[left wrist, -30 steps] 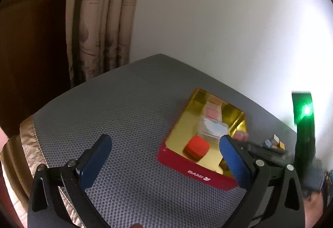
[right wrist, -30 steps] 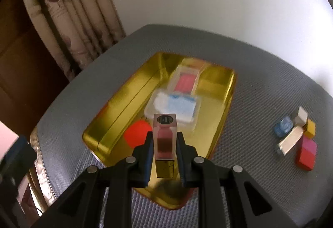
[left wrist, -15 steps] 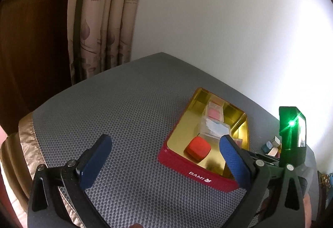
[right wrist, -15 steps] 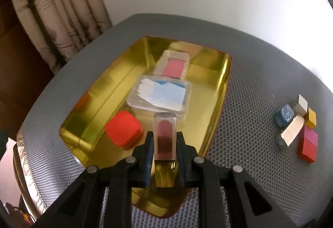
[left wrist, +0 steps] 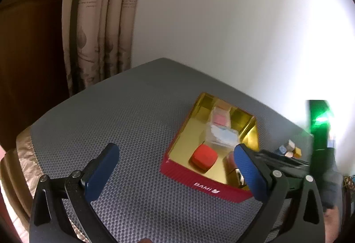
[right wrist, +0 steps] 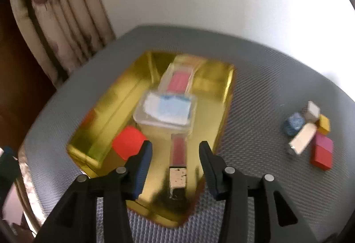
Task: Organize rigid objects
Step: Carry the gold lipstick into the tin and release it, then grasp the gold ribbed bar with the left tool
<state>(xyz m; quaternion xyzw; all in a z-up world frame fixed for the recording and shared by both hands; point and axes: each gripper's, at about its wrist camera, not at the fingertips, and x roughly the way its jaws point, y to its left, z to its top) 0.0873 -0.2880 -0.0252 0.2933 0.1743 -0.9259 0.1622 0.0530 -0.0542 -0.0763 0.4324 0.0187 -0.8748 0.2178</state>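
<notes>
A gold-lined tin with red sides (right wrist: 226, 96) (left wrist: 199, 183) sits on the grey mesh surface. In it lie a red cube (right wrist: 129, 143) (left wrist: 204, 157), a clear case with blue-white contents (right wrist: 166, 112), a clear case with pink contents (right wrist: 179, 80), and a slim clear tube with red inside and a gold cap (right wrist: 178, 158). My right gripper (right wrist: 175, 163) is open just above the tin, its jaws on either side of the tube and not touching it. My left gripper (left wrist: 175, 167) is open and empty, left of the tin.
A cluster of small blocks lies right of the tin: blue (right wrist: 292, 124), white (right wrist: 302, 138), yellow (right wrist: 324, 124), pink-red (right wrist: 321, 154). A patterned curtain (left wrist: 99, 20) and white wall stand behind. The surface's left edge has gold trim (left wrist: 24, 154).
My right gripper lowered over the tin and opened, letting go of the tube, which now lies in the tin. The left gripper has hardly moved.
</notes>
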